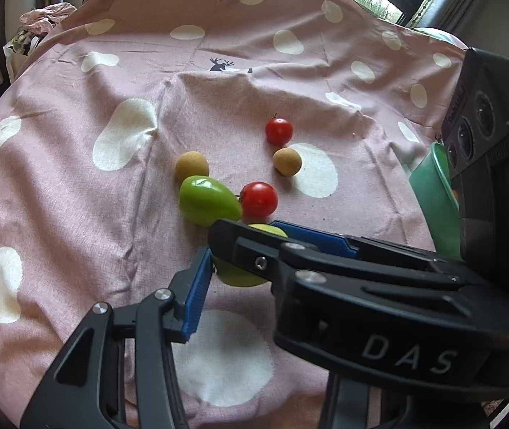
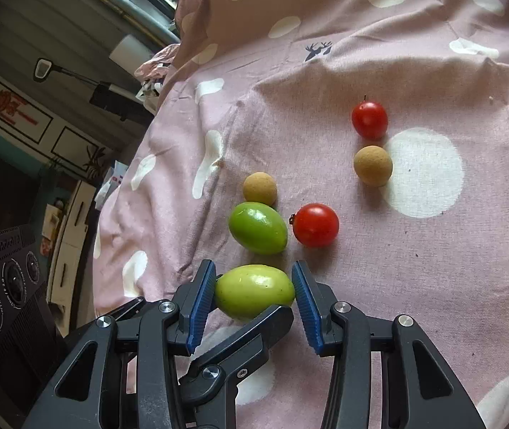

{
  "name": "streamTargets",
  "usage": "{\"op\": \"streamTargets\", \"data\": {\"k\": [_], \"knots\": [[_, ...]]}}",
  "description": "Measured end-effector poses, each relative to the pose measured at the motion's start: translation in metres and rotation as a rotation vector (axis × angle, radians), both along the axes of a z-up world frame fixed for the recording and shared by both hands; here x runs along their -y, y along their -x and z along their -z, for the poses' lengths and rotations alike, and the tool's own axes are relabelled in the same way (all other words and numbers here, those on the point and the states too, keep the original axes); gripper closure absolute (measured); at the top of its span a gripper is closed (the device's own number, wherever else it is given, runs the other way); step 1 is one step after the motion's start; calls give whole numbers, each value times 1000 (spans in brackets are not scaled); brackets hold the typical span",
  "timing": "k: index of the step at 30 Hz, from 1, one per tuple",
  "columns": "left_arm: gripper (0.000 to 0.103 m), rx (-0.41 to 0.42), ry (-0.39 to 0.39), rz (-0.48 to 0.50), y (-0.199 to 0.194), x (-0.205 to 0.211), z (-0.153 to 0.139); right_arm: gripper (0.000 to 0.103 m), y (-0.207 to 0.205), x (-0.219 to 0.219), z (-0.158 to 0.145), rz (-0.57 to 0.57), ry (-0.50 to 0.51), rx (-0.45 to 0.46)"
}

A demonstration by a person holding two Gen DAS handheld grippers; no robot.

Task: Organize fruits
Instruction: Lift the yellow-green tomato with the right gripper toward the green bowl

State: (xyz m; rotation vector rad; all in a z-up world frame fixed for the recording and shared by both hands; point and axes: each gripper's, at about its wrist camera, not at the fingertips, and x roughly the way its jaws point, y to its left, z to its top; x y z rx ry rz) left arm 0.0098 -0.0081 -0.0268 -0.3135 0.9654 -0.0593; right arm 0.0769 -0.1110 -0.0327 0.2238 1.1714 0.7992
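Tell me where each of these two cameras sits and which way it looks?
Left wrist view: sits on the left claw, looking down its blue pads at the spotted cloth; the right claw's black body crosses in front.
Right wrist view: sits on the right claw, looking down at the yellow-green fruit between its pads; one left-claw finger pokes in below.
Shared: that fruit, the green fruit, two tomatoes, two tan balls.

cloth [image 2: 433,286]: six fruits | nearest fruit [image 2: 254,291] between right gripper [image 2: 256,302] pads | second oval [image 2: 258,228] behind it | bowl [image 1: 433,196] right
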Motion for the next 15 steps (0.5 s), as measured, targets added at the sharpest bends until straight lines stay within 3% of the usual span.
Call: {"op": "streamTargets", "data": {"k": [15], "knots": [[58,100,-27,52,10,28,-30,55,18,25,-34,49,-2,102]]}}
